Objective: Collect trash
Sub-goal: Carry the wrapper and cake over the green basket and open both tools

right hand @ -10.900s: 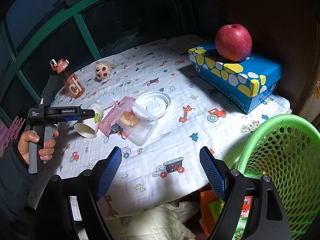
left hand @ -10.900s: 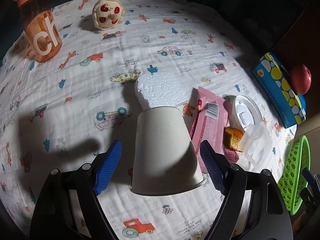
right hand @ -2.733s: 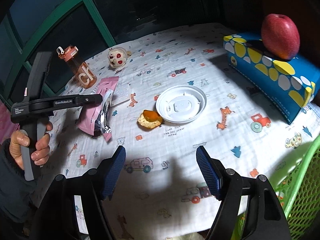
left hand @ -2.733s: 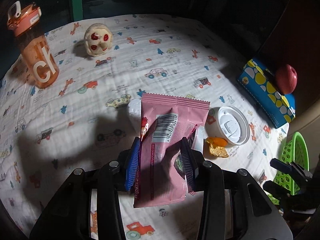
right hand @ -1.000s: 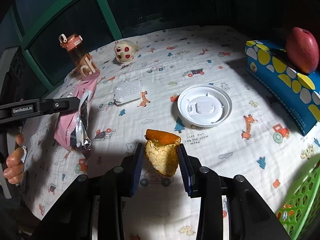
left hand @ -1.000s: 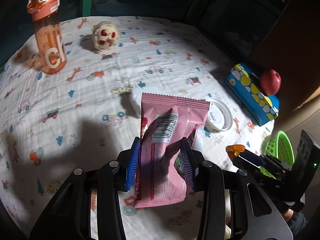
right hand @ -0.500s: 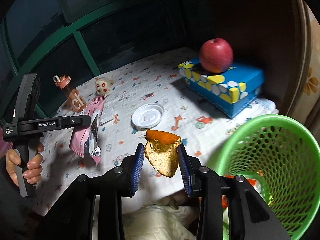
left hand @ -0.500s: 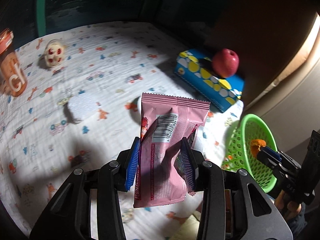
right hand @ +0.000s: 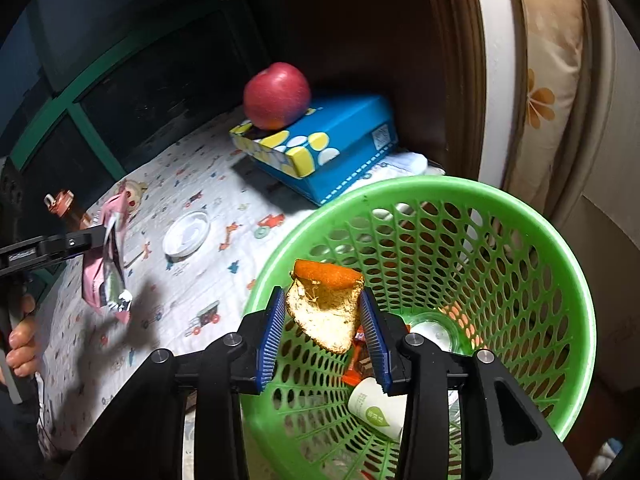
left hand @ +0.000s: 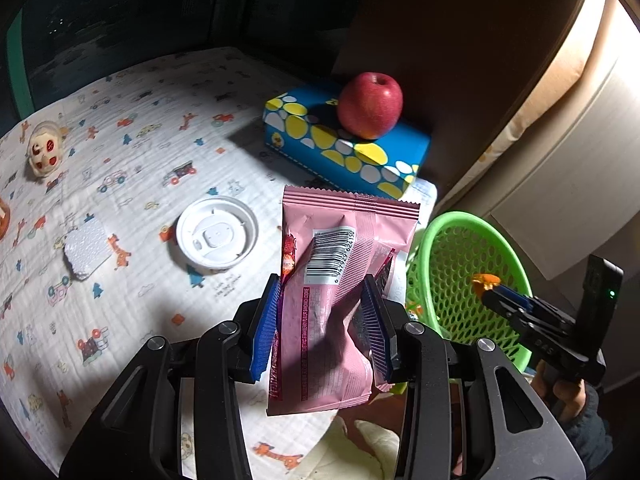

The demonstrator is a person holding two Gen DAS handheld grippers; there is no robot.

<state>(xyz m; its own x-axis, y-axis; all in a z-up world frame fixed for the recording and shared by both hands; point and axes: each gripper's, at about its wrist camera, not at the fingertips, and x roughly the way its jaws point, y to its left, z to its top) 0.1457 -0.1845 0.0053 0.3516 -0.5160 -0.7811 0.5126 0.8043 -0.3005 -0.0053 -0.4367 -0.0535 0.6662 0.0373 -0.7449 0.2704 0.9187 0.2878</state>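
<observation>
My left gripper (left hand: 324, 322) is shut on a pink snack wrapper (left hand: 340, 280) and holds it above the table's right edge, beside the green basket (left hand: 460, 224). My right gripper (right hand: 324, 332) is shut on an orange peel (right hand: 324, 312) and holds it over the open mouth of the green basket (right hand: 520, 240). In the basket lie a paper cup (right hand: 376, 408) and other trash. The right gripper with the peel (left hand: 486, 280) also shows in the left wrist view. The wrapper (right hand: 106, 264) shows in the right wrist view too.
A white lid (left hand: 216, 236) and a white foam piece (left hand: 86, 250) lie on the printed cloth (left hand: 120, 152). A blue dotted box (left hand: 344, 148) with a red apple (left hand: 370, 104) stands at the back right. A small doll (left hand: 44, 152) lies at the far left.
Both grippers have swung right toward the basket. The right gripper now holds the peel over the basket's mouth. The left gripper carries the wrapper closer to the basket.
</observation>
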